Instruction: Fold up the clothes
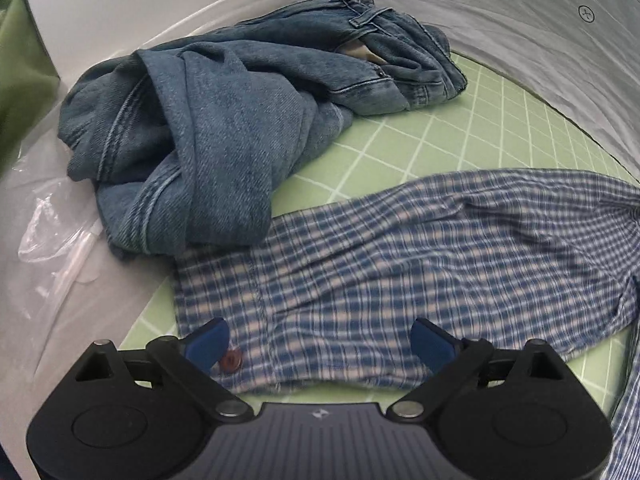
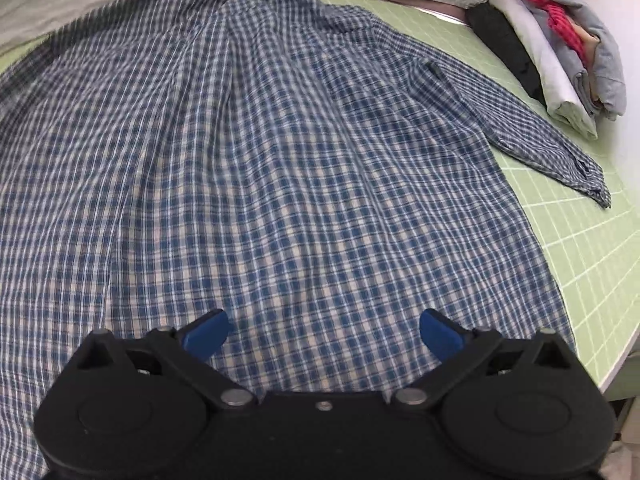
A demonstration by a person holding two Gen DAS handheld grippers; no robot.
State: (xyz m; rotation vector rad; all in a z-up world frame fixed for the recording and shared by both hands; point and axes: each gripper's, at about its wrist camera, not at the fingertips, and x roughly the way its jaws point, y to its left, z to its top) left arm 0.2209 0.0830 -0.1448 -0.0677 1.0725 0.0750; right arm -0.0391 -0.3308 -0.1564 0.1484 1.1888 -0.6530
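Note:
A blue and white checked shirt [image 2: 260,152] lies spread flat on the green grid mat [image 2: 592,248]. Its right sleeve [image 2: 532,136] stretches out toward the mat's right edge. In the left wrist view the other sleeve [image 1: 400,264] lies across the mat, its cuff with a red button [image 1: 231,360] nearest me. My left gripper [image 1: 320,340] hovers open just over that cuff, holding nothing. My right gripper [image 2: 324,332] stands open above the shirt's lower body, with nothing between its blue fingers [image 2: 206,334].
Crumpled blue jeans [image 1: 224,120] lie heaped on the mat behind the sleeve, overlapping its cuff end. A stack of folded clothes [image 2: 556,52] sits at the far right. Clear plastic [image 1: 60,240] lies left of the mat. White sheeting [image 1: 540,32] rises behind.

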